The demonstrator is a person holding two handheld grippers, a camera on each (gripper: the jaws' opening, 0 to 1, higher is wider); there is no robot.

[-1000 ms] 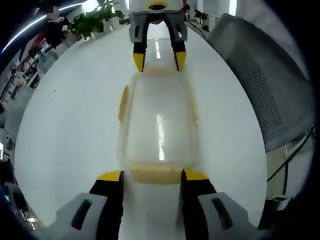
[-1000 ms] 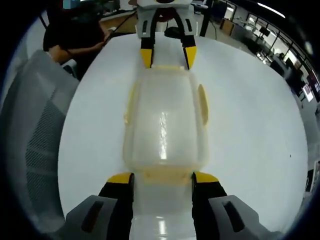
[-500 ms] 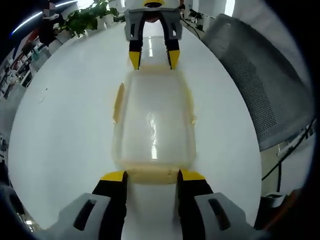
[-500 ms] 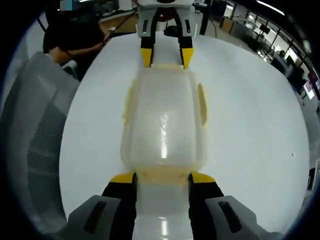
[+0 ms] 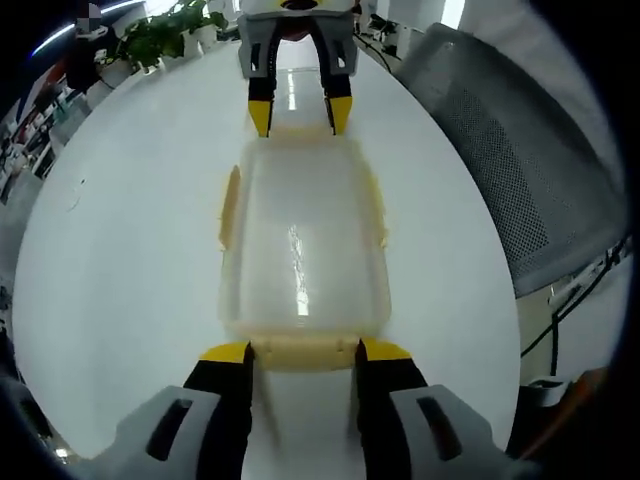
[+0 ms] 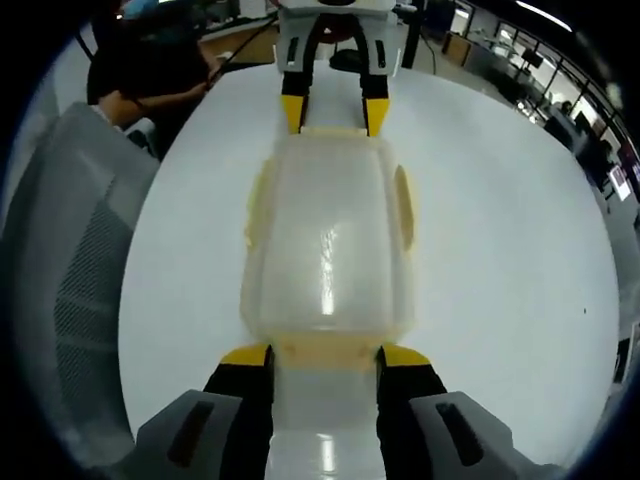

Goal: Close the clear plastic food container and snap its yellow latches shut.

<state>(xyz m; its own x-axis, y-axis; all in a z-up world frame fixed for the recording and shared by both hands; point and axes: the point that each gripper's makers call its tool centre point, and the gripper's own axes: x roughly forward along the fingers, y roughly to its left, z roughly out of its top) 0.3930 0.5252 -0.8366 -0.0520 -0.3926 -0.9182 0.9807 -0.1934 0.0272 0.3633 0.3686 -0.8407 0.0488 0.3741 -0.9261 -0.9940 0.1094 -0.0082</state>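
Left gripper view: my left tongs [image 5: 303, 352] straddled the container's [image 5: 300, 240] near latch [image 5: 303, 350], spread.
Right gripper view: my right tongs [image 6: 324, 356] likewise spread, white surface [image 6: 500, 250] beneath.

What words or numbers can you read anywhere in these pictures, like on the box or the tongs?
None can be read.
The clear container with its yellow latches carries no print that shows.
The left tongs and right tongs are plain black, yellow and grey.
The white table has no writing.
Screens and shelves far behind the table in the right gripper view are too small and blurred to read.
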